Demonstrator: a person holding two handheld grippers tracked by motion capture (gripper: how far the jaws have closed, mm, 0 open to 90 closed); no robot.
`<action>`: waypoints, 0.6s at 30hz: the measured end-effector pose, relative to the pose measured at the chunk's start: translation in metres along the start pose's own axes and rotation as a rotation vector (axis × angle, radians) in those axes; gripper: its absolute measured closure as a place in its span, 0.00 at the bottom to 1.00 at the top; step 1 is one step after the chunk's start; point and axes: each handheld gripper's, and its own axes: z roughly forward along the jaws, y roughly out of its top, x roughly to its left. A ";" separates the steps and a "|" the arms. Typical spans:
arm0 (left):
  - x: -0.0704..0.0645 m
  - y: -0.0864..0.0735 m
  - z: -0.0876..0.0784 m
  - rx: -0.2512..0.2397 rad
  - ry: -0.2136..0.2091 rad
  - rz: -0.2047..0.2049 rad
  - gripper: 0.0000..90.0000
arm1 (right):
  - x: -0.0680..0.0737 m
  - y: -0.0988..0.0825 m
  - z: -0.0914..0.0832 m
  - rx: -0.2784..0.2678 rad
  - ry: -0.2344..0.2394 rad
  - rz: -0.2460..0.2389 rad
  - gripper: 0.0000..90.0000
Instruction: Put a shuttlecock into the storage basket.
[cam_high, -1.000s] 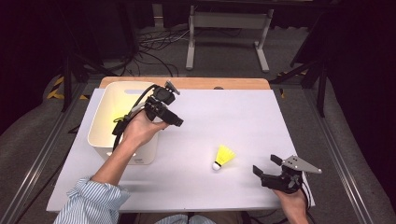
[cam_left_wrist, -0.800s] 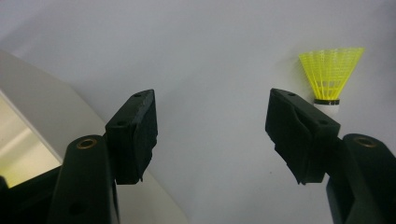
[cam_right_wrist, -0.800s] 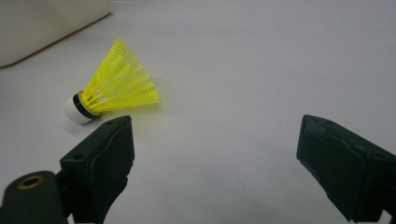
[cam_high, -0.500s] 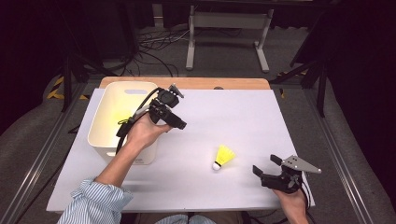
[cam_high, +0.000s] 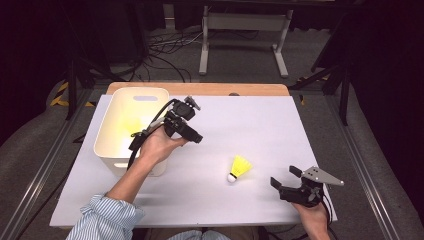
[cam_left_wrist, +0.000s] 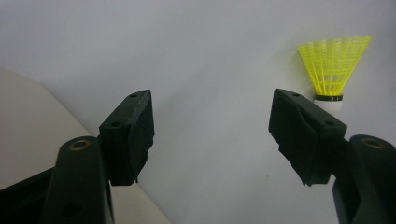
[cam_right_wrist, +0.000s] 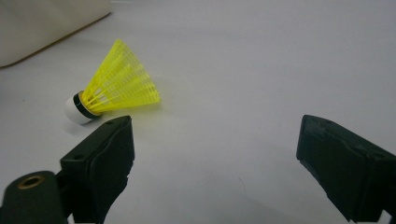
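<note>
A yellow shuttlecock (cam_high: 240, 167) with a white cork lies on its side on the white table top (cam_high: 240, 125), right of centre. My left gripper (cam_high: 192, 134) hovers by the right edge of the white bin (cam_high: 116, 150), pointing toward the shuttlecock. Its jaws have just been opening a little further, with nothing between them. In the left gripper view (cam_left_wrist: 212, 102) the shuttlecock (cam_left_wrist: 334, 65) sits beyond the right jaw. My right gripper (cam_high: 284, 176) rests open near the front right edge. In the right gripper view (cam_right_wrist: 215, 126) the shuttlecock (cam_right_wrist: 116, 86) lies ahead, off to the left.
Something yellow (cam_high: 132, 131) shows inside the bin, partly hidden by the hand. The bin's wall (cam_right_wrist: 42, 23) closes the far left in the right gripper view. A wooden strip (cam_high: 225, 89) edges the table's back. A metal stand (cam_high: 245, 30) and cables lie beyond.
The left gripper has drifted slightly right and nearer, away from the bin. The right gripper and the shuttlecock have stayed put.
</note>
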 end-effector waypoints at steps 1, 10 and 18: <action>-0.001 0.000 0.002 0.002 -0.002 0.001 0.35 | 0.000 0.000 0.000 0.000 0.000 0.000 0.13; -0.003 0.000 0.008 0.010 -0.009 0.008 0.35 | 0.000 0.000 0.000 -0.002 -0.003 0.005 0.13; -0.007 0.000 0.012 0.016 -0.012 0.016 0.35 | 0.000 0.000 -0.001 -0.003 -0.003 0.009 0.13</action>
